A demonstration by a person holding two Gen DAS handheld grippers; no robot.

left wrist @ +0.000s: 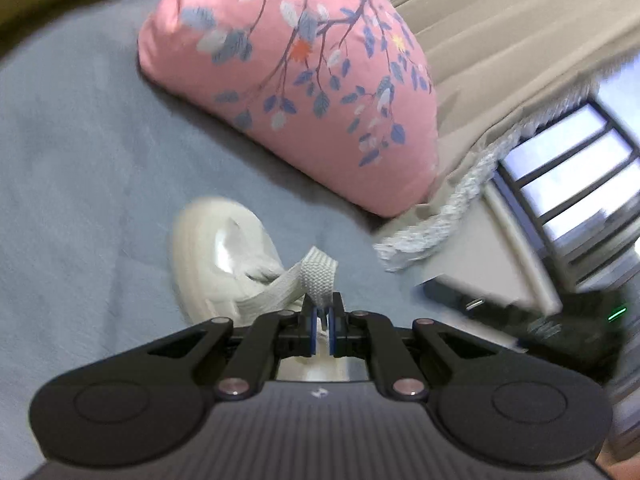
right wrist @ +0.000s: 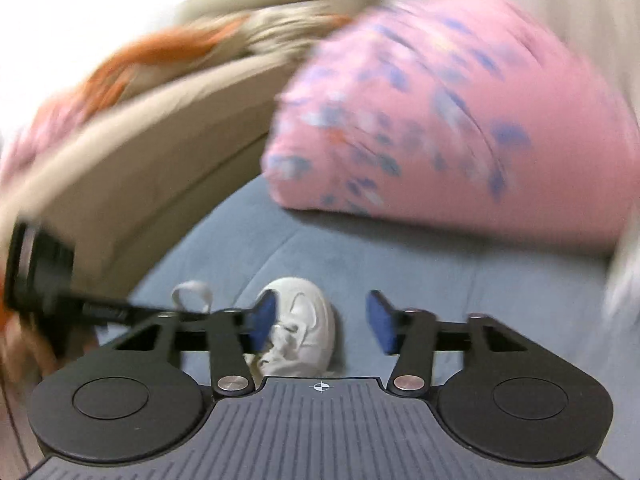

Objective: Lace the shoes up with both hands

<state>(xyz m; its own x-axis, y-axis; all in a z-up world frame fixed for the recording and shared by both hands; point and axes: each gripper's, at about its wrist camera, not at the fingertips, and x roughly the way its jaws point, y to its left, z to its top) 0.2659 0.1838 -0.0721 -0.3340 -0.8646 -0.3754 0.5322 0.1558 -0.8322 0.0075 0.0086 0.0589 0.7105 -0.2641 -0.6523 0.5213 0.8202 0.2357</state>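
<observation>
A white shoe (left wrist: 218, 256) lies on a blue-grey blanket (left wrist: 88, 168), toe pointing away. My left gripper (left wrist: 322, 320) is shut on a flat white lace (left wrist: 318, 276) that folds over just above the pads and runs back down to the shoe. In the right wrist view the same shoe (right wrist: 304, 320) lies below and between the blue pads (right wrist: 382, 322) of my right gripper (right wrist: 322, 320), which stands wide open and holds nothing. At the left of that view the left gripper (right wrist: 100, 310) shows with a loop of lace (right wrist: 192, 292) above it. That view is motion-blurred.
A pink pillow (left wrist: 296, 80) with a blue leaf print lies beyond the shoe. A beige sofa back (right wrist: 132, 160) curves behind it, with orange cloth (right wrist: 168, 48) on top. At the right a fringed edge (left wrist: 448, 216) drops to a window (left wrist: 568, 176) and dark objects.
</observation>
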